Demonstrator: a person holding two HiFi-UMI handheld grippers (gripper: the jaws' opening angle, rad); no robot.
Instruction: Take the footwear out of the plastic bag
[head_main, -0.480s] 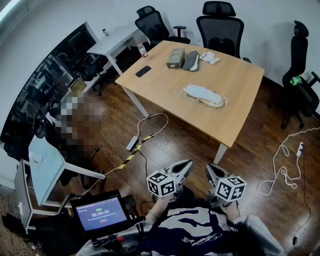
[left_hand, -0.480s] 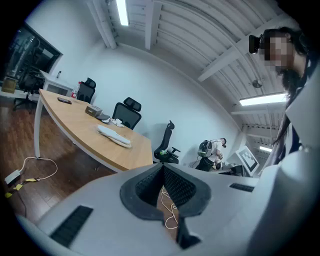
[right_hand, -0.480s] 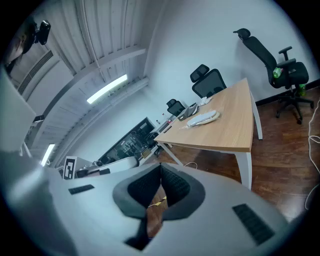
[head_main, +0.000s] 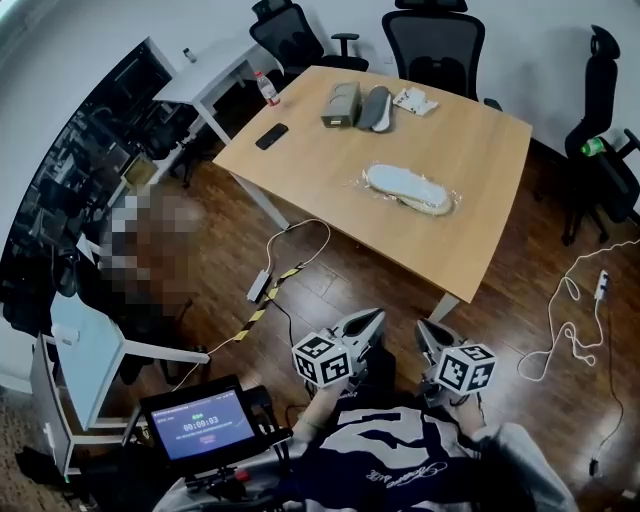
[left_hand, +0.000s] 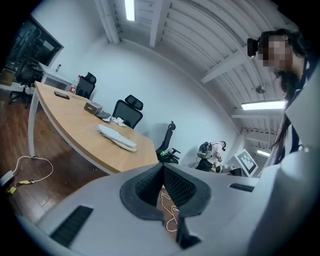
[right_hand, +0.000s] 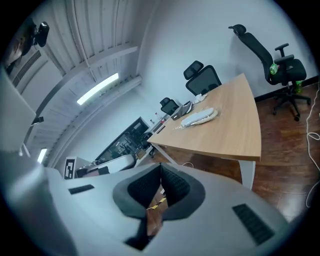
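A pale shoe sealed in a clear plastic bag (head_main: 407, 189) lies on the wooden table (head_main: 480, 150), toward its near edge. It also shows as the bagged shoe (left_hand: 116, 137) in the left gripper view and the bagged shoe (right_hand: 199, 117) in the right gripper view. Both grippers hang low by the person's body, well short of the table. My left gripper (head_main: 371, 320) is shut, its pads (left_hand: 172, 182) meeting with nothing between them. My right gripper (head_main: 425, 331) is shut too, and its pads (right_hand: 172, 185) are pressed together, empty.
On the table's far side lie a grey box (head_main: 342, 104), a dark insole (head_main: 376, 108), a white packet (head_main: 414, 100) and a phone (head_main: 271, 136). Office chairs (head_main: 436, 45) ring the table. Cables (head_main: 300, 250) and a white cord (head_main: 565, 335) lie on the wood floor. A tablet screen (head_main: 200, 423) sits at the lower left.
The head view has shifted slightly, so the table sits a little higher in the frame. Both grippers stay shut and in nearly the same place.
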